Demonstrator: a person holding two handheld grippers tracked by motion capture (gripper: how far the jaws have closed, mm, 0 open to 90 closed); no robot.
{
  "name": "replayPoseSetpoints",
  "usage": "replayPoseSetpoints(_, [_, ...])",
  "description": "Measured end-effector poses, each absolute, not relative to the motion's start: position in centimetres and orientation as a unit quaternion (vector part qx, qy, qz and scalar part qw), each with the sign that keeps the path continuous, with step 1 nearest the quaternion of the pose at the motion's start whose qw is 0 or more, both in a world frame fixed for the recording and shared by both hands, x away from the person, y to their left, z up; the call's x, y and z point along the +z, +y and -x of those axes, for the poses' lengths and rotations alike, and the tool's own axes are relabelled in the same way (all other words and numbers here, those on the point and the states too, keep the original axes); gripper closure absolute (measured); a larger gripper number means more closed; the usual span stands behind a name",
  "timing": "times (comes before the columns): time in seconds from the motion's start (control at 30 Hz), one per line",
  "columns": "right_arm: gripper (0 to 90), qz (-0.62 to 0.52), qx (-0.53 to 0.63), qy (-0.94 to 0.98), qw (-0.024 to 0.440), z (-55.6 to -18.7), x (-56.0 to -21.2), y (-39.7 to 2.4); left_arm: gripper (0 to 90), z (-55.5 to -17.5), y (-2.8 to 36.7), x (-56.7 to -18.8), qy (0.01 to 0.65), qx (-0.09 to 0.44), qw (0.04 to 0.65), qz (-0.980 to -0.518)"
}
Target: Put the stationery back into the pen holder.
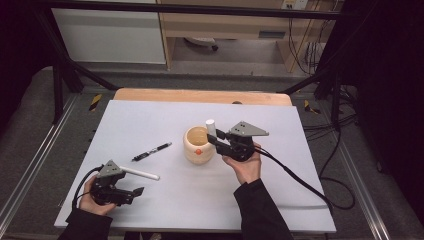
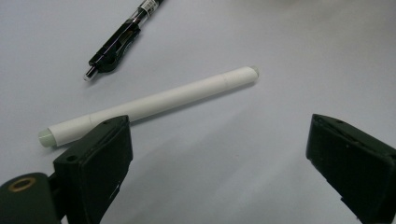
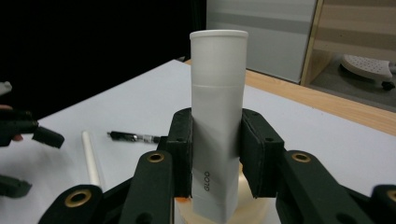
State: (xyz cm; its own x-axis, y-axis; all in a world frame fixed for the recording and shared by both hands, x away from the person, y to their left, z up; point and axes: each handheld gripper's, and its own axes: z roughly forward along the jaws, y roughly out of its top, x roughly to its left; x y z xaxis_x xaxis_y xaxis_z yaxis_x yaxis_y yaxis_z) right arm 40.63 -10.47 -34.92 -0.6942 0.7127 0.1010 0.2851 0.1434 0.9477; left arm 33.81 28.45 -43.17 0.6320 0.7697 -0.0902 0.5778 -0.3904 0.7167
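A white sheet is covering a wooden tabletop, whose bare strip is showing at the far edge. Grey carpet is lying around it, with metal rails running along both sides. A pale cabinet is standing far left, a wooden desk beside it. Black cables are trailing on the right, where darkness is closing in

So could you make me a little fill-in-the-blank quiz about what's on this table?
1. The right tool is shut on a white ____ marked GLOO.
2. It holds it above a cream-coloured ____.
3. The left tool has its jaws ____, near a white stick.
4. Beyond that stick lies a black ____.

Missing words: tube; cup; open; pen.
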Motion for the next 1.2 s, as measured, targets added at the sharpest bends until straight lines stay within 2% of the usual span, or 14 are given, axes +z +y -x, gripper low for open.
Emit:
replayPoseSetpoints(0.37, [67.2, -0.350, 0.569, 0.721, 0.185, -43.0, -34.5, -7.7, 7.2, -33.8, 28.6, -43.2, 0.408, 0.128, 0.371, -0.824])
replayPoseSetpoints(0.7, [67.2, -0.361, 0.562, 0.724, 0.174, -45.0, -36.6, -6.6, 5.7, -33.9, 28.6, -43.2, 0.411, 0.127, 0.364, -0.826])
replayPoseSetpoints(1.2, [67.2, -0.375, 0.542, 0.735, 0.159, -45.8, -39.2, -5.5, 5.6, -34.1, 28.0, -43.3, 0.422, 0.128, 0.341, -0.830])
